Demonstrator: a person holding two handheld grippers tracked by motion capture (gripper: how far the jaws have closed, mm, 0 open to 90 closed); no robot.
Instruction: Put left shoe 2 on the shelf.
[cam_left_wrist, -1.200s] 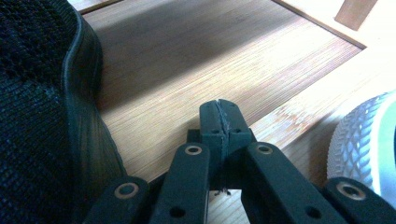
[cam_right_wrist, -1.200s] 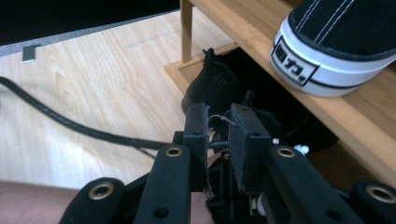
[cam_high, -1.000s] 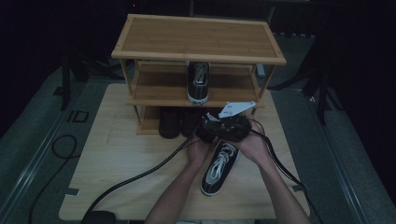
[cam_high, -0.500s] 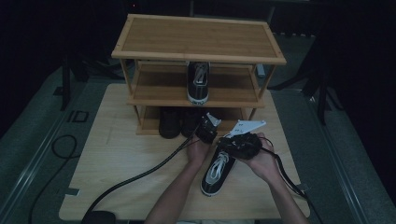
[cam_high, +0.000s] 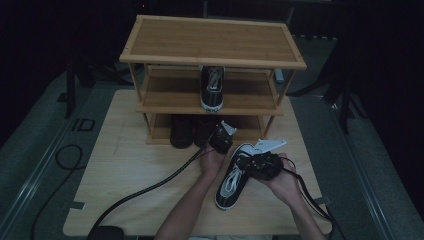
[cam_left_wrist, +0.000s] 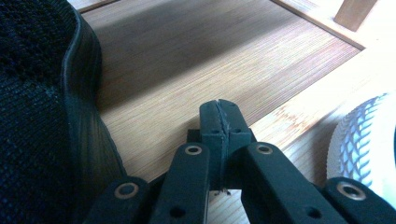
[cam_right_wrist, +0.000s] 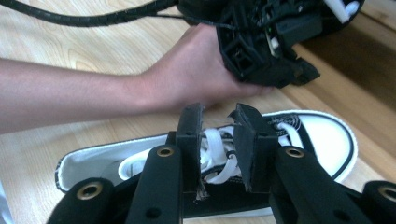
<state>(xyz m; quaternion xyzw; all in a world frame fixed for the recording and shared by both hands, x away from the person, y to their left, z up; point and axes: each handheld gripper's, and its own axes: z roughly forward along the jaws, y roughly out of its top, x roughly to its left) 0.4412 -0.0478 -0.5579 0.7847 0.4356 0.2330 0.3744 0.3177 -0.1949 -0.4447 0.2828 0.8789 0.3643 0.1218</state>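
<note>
High view: a black-and-white sneaker lies on the table near the wooden shoe rack, between both hands.

Left gripper view: the left gripper has its jaws pressed together, empty, over the rack's bottom shelf.

Right gripper view: the right gripper is slightly parted above the sneaker's laces, gripping nothing.

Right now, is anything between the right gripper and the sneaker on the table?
Nothing visible. The right gripper hangs directly over the sneaker, jaws parted above its white laces. The left gripper and its hand sit beyond the shoe, near the rack, not in the path down.
</note>
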